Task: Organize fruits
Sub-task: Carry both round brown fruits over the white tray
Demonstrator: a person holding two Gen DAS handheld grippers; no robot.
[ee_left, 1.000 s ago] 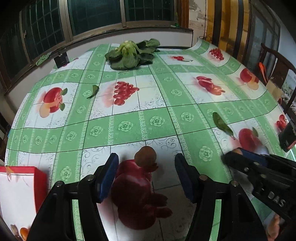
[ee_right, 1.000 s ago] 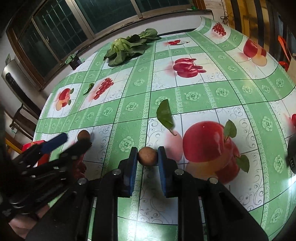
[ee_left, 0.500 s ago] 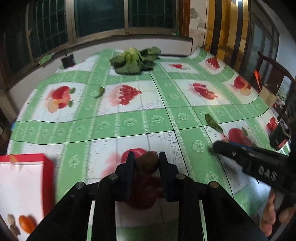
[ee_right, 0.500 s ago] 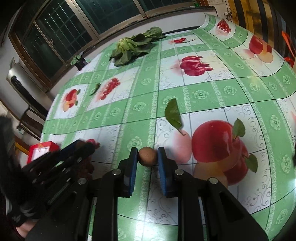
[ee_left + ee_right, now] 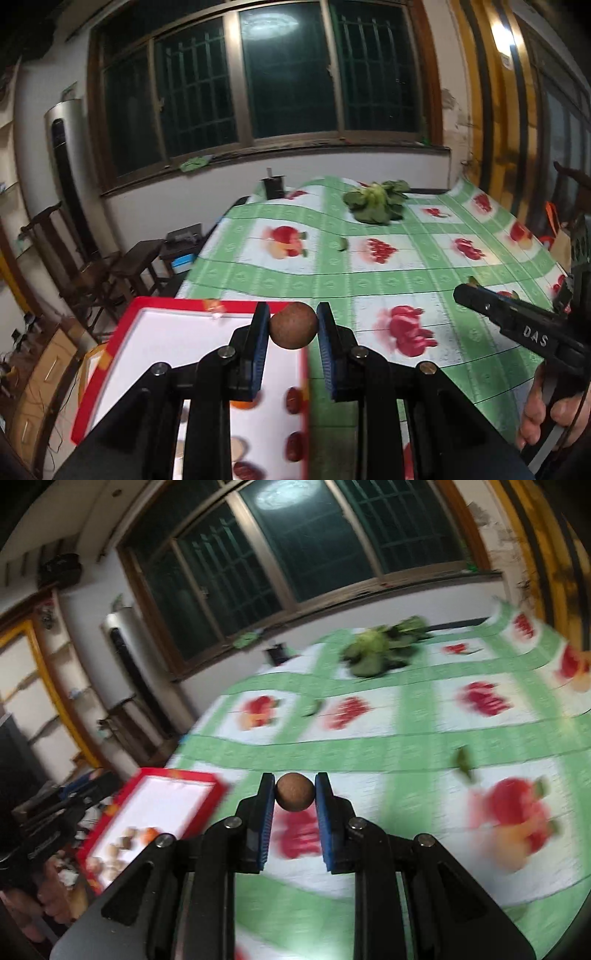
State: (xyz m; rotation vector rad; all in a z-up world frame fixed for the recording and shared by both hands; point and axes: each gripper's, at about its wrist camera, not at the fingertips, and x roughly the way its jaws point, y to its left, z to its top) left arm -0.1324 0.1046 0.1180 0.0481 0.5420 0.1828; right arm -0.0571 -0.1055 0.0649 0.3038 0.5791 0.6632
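Both grippers have a catch right now. The left gripper [image 5: 293,325] is clamped on a small round brown fruit [image 5: 293,325], pinched between its 2 blue pads and held up in the air, right over the near edge of the red-rimmed box [image 5: 125,325]. The box has a white inside, and a few dark red dates [image 5: 294,400] plus something orange lie on its floor, partly hidden behind the gripper.

The right gripper [image 5: 295,792] is squeezed on its own brown fruit [image 5: 295,792], same kind, also lifted clear of the table [image 5: 406,746]. From that camera the box [image 5: 218,788] sits off to the left at the table's edge, with a little pile of fruit at its near end, too blurry to sort out.

In the left camera the right gripper [image 5: 465,291] pokes in from the right side, with a hand [image 5: 543,413] wrapped round its handle.

Further back on the green fruit-print tablecloth there's a bunch of leafy greens [image 5: 375,203] near the window side, and a loose green leaf [image 5: 461,762] lies closer in.
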